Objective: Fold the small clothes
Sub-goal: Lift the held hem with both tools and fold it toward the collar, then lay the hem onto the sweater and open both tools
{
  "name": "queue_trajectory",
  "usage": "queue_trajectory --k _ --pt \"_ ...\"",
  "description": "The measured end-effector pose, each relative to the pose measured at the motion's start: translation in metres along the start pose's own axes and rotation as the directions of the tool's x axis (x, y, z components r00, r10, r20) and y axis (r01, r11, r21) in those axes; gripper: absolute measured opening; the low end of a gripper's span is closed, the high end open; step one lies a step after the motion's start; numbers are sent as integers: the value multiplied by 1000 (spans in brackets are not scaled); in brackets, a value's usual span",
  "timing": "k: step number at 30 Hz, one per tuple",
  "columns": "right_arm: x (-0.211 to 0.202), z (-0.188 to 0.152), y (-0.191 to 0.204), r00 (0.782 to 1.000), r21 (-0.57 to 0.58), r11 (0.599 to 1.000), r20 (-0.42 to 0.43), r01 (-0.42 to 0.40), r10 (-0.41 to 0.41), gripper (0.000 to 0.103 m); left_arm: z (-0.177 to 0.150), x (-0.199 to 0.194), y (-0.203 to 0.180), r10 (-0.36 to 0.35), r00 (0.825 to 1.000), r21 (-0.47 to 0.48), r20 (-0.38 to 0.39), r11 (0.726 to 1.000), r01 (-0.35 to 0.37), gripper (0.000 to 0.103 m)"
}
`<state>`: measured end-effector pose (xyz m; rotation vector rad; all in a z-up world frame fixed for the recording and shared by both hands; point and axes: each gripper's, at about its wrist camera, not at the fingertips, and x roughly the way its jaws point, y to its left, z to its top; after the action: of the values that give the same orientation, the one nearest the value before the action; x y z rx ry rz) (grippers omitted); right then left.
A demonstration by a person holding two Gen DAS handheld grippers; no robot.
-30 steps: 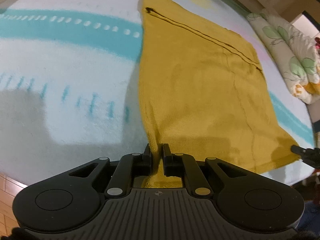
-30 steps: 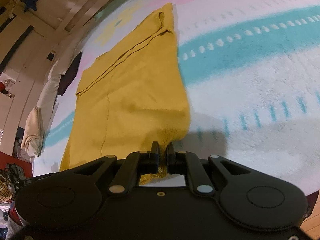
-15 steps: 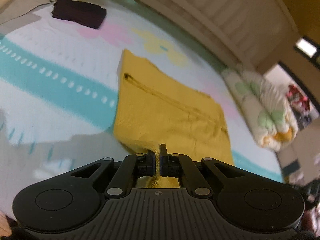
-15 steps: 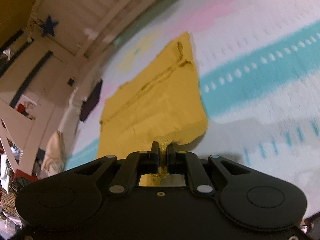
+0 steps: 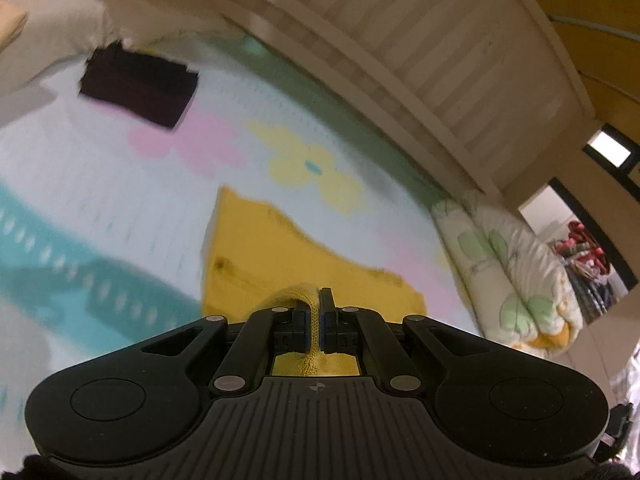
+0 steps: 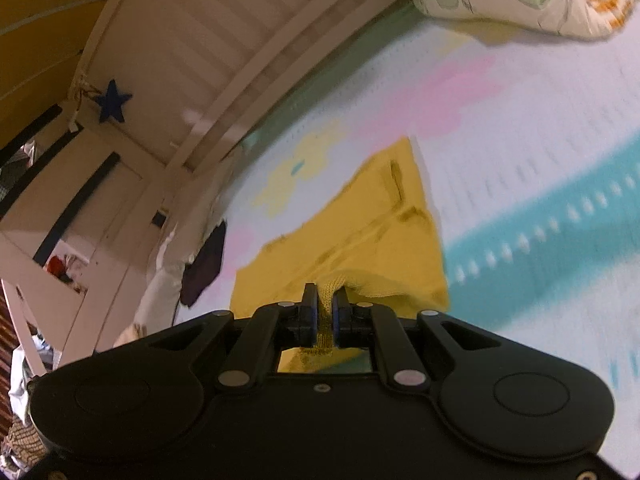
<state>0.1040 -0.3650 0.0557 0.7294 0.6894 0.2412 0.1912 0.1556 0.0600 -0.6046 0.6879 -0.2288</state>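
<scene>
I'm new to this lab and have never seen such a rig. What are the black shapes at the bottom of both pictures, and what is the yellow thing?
Each picture comes from a camera on a hand-held gripper, looking forward along its two fingers; a person carries one in each hand. The black shapes are those tools. The left gripper and the right gripper are each shut on an edge of the yellow knit garment, whose far part lies on a patterned bedspread. A dark folded cloth and a floral quilt also lie there.
</scene>
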Motion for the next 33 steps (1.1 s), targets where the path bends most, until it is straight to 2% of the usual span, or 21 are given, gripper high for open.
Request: queue_trajectory --k 7,14,21,28,33 --pt "43 51 13 999 -15 1000 34 22 -22 15 42 45 -7 20 999 -16 34 1000 -20 3" --pt "100 76 4 996 5 997 38 75 -75 15 55 97 5 85 996 -22 9 996 -85 3" --pt "149 84 -17 992 30 991 4 129 -129 15 60 142 23 152 988 -30 -29 988 -152 3" --pt "180 85 -39 985 42 985 -22 170 -169 17 62 172 41 188 980 -42 -61 981 -191 4" --pt "188 89 -46 982 19 982 12 189 -189 21 63 185 52 198 979 -55 -52 978 -201 7"
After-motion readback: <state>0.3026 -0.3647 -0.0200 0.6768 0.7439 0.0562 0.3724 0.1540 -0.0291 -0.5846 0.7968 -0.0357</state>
